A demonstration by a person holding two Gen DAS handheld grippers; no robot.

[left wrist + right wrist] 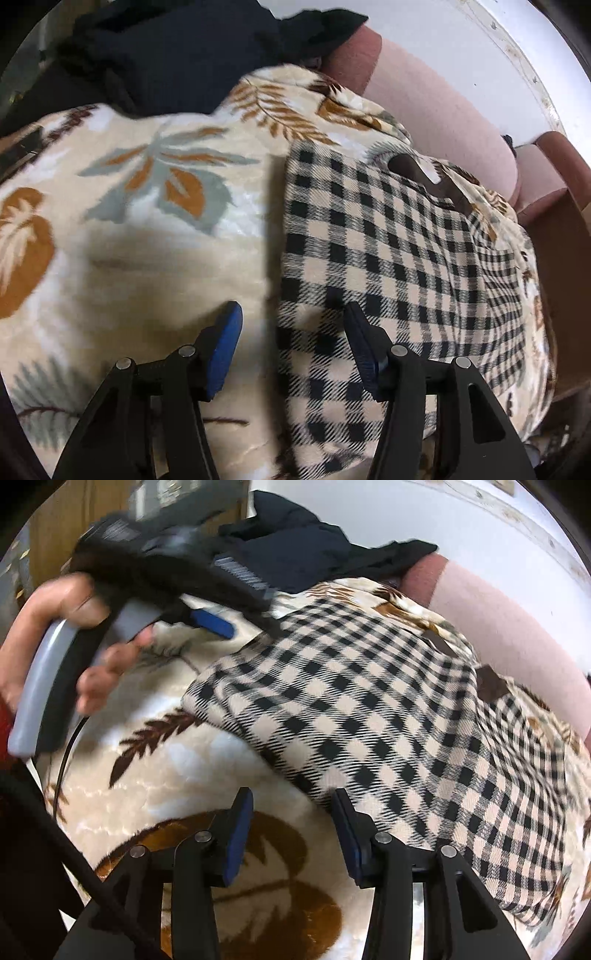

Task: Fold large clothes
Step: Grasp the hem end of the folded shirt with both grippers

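Left wrist view
- Left gripper (291, 314): we see our two black fingers with blue pads spread apart and pointing down at the bedding; nothing sits between the pads, so the grip is released.
- Checked garment (388, 251): we find the beige-and-black checked cloth lying flat on the right half of the picture; its straight left edge runs down between our fingers, and the right finger hangs over it.
- Leaf-print blanket (140, 229): we see cream fleece with orange, grey and brown leaves under the garment, filling the left half.
- Dark clothes (177, 55): we see a navy and black heap at the top, resting on the blanket's far edge.
- Pink headboard (436, 110): we see a padded pink band curving behind the blanket, against a white wall.

Right wrist view
- Right gripper (291, 805): we see the blue pads standing apart above the blanket, clear of the cloth; released, holding nothing.
- Checked garment (369, 709): it spreads across the middle and right, its near corner just beyond our right finger.
- Left hand (74, 635): we see a blurred hand around the grey handle of the left gripper (240, 605), at the upper left above the garment's far edge.
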